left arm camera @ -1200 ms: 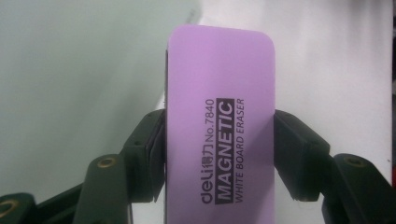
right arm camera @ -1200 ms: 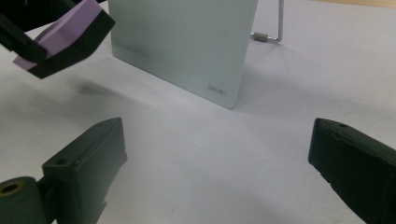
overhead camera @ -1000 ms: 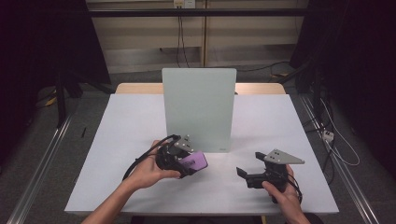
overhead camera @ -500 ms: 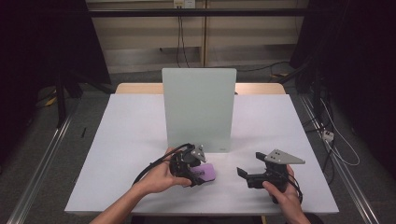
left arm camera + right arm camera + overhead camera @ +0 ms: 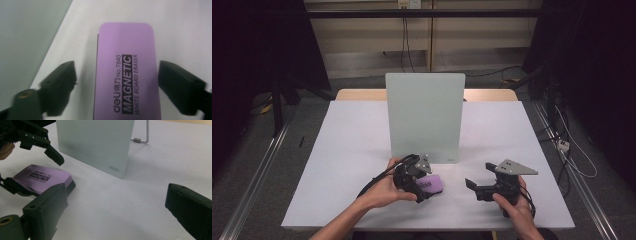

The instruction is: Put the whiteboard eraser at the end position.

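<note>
- Between the jaws of the left gripper [image 5: 117, 87] lies the purple magnetic whiteboard eraser [image 5: 127, 75], flat on the white table [image 5: 352, 150]; the jaws have just been opening and stand clear of both its long sides.
- Beyond this gripper stands the pale green glass board [image 5: 424, 115].
- Right gripper [image 5: 115, 212]: spread, holding nothing, beside the eraser.

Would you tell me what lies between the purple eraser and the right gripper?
Nothing: in the high view, bare white table separates the eraser from the right gripper.
</note>
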A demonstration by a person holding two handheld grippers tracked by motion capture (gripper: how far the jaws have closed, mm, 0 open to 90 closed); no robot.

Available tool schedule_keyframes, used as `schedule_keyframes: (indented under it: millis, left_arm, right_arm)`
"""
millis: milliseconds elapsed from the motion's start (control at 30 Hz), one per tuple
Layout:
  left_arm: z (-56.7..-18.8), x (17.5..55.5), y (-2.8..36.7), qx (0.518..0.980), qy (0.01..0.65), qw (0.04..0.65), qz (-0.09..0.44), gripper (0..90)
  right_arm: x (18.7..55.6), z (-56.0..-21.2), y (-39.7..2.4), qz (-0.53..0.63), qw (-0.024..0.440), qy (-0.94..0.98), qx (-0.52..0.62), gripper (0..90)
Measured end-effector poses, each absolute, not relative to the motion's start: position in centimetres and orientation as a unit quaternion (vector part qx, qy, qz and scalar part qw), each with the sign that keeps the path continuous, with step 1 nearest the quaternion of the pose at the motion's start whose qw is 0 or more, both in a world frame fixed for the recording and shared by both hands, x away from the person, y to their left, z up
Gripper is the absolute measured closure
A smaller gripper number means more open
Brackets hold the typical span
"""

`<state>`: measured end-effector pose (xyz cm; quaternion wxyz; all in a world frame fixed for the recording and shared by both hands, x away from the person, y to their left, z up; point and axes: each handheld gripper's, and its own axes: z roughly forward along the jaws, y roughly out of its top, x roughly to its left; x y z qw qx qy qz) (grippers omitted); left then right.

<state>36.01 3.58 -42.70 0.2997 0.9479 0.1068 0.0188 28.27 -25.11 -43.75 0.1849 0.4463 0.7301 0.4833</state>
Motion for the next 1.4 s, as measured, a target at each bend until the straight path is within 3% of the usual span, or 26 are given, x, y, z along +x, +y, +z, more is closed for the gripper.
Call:
schedule_keyframes:
  millis: [300, 533, 733, 1200, 1400]
  left_arm:
    - [-41.1, 36.5, 5.7, 0.92, 0.155, 0.359, 0.027, 6.7]
    - [-40.2, 35.9, 9.0, 0.885, 0.203, 0.41, 0.084, 6.5]
    - [-40.3, 35.2, 11.7, 0.859, 0.243, 0.431, 0.127, 6.5]
    - [-40.8, 33.0, 18.9, 0.797, 0.34, 0.47, 0.166, 5.9]
    - [-41.9, 32.5, 20.2, 0.771, 0.376, 0.483, 0.174, 5.5]
  right_arm:
    - [28.2, -43.8, -25.0, 0.481, 0.187, 0.732, 0.445, 4.0]
    - [28.2, -43.7, -25.0, 0.48, 0.19, 0.732, 0.445, 4.0]
    - [28.2, -43.7, -25.0, 0.479, 0.192, 0.731, 0.446, 4.0]
    - [28.1, -43.7, -24.9, 0.477, 0.195, 0.731, 0.448, 4.0]
    - [28.0, -43.7, -25.0, 0.476, 0.197, 0.73, 0.449, 4.0]
